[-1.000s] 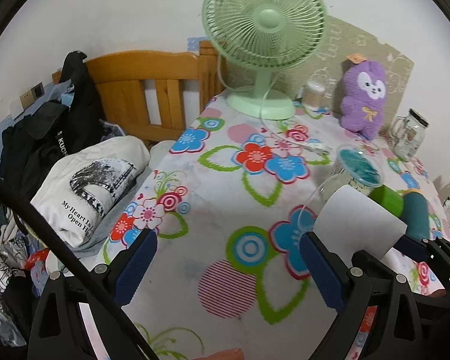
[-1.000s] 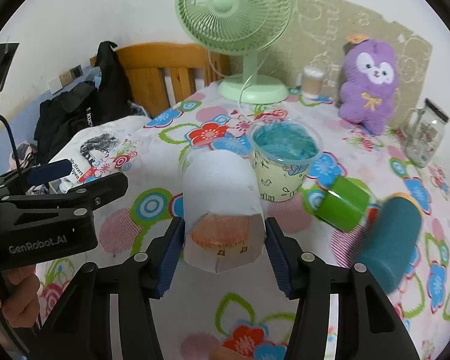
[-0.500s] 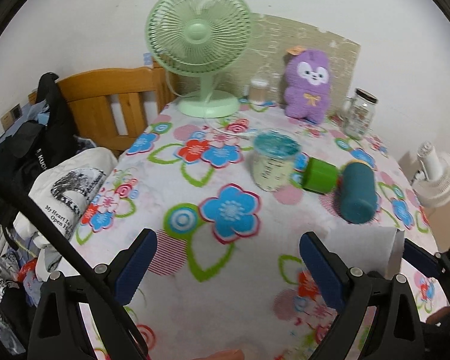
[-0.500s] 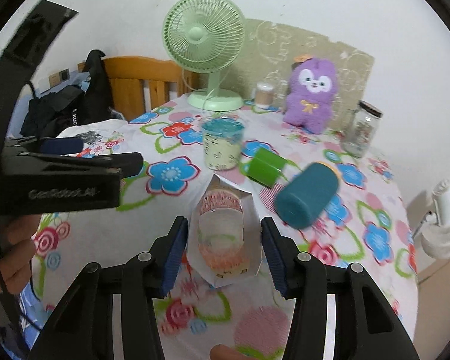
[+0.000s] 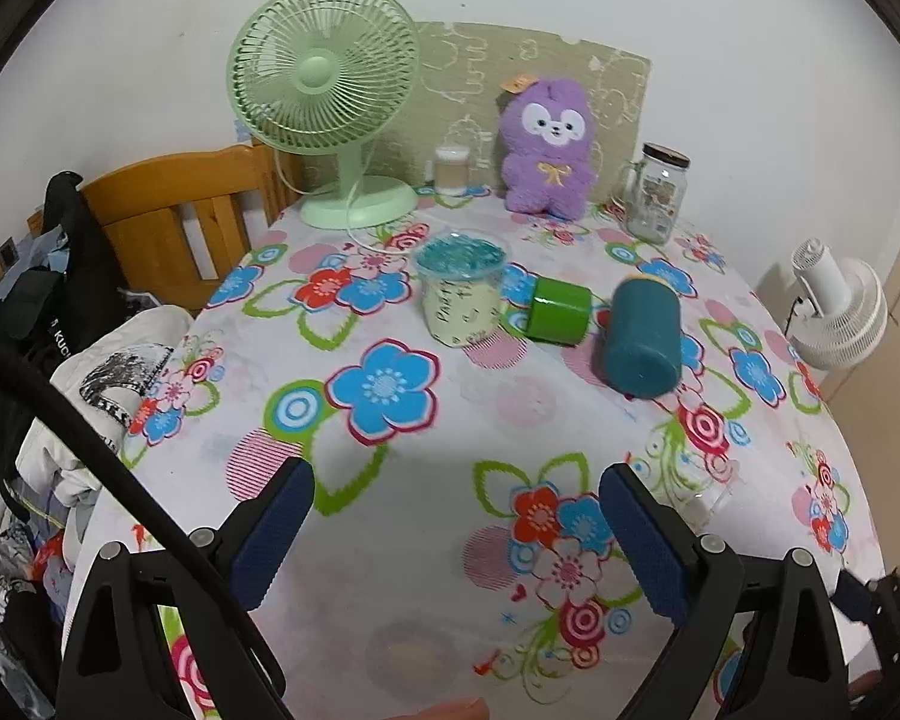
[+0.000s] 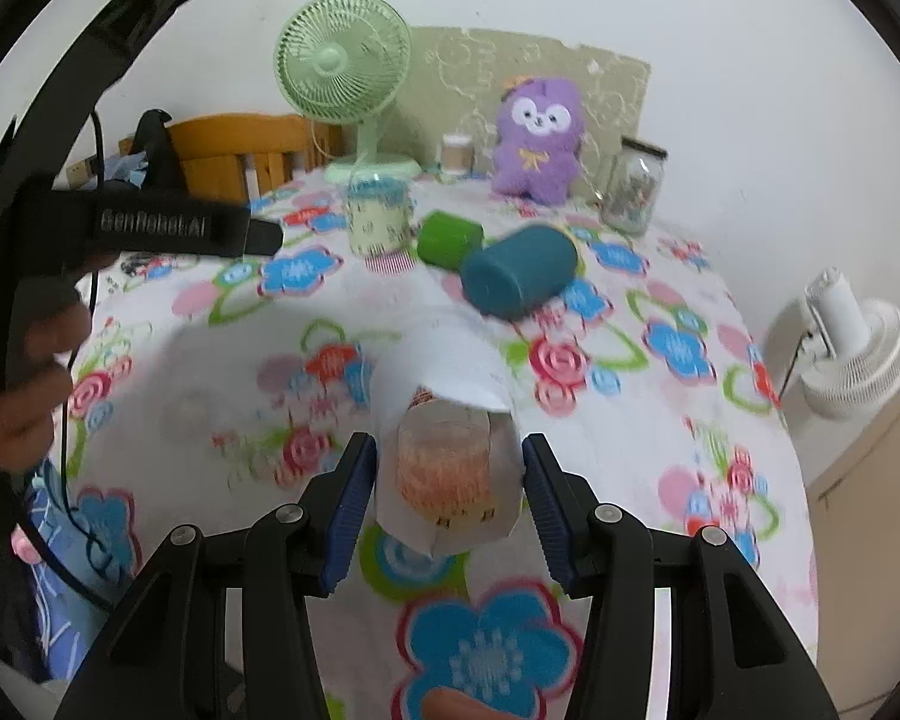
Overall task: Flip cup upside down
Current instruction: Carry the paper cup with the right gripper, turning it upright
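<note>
Lifted nearer since before, the white paper cup (image 6: 444,450) sits pinched in the right gripper (image 6: 447,495), short of the teal cylinder (image 6: 519,276); left gripper (image 5: 453,534) spread, holding nothing.

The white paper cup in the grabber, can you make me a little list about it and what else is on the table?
cup: white paper cup, orange picture on it, tilted
held by: right gripper, jaws shut on the cup's sides
cup above: flowery tablecloth; whether it touches is unclear
left gripper: jaws open, holding nothing
lying on their sides: teal cup, small green cup
standing: clear cup with blue filling, glass jar
at the back: green fan, purple plush toy
</note>
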`<state>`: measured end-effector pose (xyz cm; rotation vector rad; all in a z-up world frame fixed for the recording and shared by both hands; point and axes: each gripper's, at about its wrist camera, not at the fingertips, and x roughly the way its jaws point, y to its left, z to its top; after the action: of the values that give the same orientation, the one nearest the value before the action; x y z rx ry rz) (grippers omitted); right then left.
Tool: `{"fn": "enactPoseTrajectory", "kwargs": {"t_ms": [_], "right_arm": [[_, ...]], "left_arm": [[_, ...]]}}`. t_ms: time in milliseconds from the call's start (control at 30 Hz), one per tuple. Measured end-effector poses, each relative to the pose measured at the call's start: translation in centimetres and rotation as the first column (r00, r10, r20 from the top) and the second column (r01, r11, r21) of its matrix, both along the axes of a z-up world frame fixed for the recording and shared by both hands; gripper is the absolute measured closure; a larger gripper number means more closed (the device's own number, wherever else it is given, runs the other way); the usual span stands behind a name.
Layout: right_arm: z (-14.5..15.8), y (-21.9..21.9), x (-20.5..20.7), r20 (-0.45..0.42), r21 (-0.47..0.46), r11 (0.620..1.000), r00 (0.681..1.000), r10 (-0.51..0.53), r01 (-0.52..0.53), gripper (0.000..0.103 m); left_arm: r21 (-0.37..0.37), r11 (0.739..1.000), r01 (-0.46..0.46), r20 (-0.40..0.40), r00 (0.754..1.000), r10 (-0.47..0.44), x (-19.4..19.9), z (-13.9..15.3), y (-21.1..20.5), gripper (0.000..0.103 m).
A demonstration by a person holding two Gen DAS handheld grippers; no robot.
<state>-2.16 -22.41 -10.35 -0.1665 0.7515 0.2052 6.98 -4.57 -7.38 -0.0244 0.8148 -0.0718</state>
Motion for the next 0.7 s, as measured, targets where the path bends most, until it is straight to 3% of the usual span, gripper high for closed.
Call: {"fn": "enactPoseTrajectory", "kwargs": {"t_ms": [300, 333, 367, 433, 700], "right_arm": [[-1.8, -1.5, -2.6, -0.034, 0.034, 0.999, 0.999, -0.008, 0.009, 0.049], [-1.9, -1.5, -2.8, -0.036, 0.028, 1.0, 0.999, -0.004, 0.005, 0.047], [-1.9, -1.4, -2.9, -0.038, 0.023, 1.0, 0.999, -0.002, 0.003, 0.035], [-1.8, -1.3, -3.3, -0.018, 0.01, 1.0, 1.0, -0.002, 0.002, 0.022], [0.0, -1.9, -3.7, 0.029, 0.042, 0.999, 1.0, 0.01, -0.012, 0.013]], "left_arm": [[0.018, 0.999, 0.033, -0.013, 0.999, -0.033, -1.0, -0.5, -2.0, 0.006], [0.021, 0.999, 0.036, -0.013, 0.999, -0.036, -1.1, -0.6, -2.2, 0.006], [0.024, 0.999, 0.038, -0.014, 0.999, -0.037, -1.1, -0.6, -2.3, 0.006], [0.025, 0.999, 0.041, -0.015, 0.999, -0.04, -1.2, -0.6, -2.6, 0.006], [0.024, 0.998, 0.053, -0.012, 0.999, -0.052, -1.7, -0.1, -3.1, 0.006]]}}
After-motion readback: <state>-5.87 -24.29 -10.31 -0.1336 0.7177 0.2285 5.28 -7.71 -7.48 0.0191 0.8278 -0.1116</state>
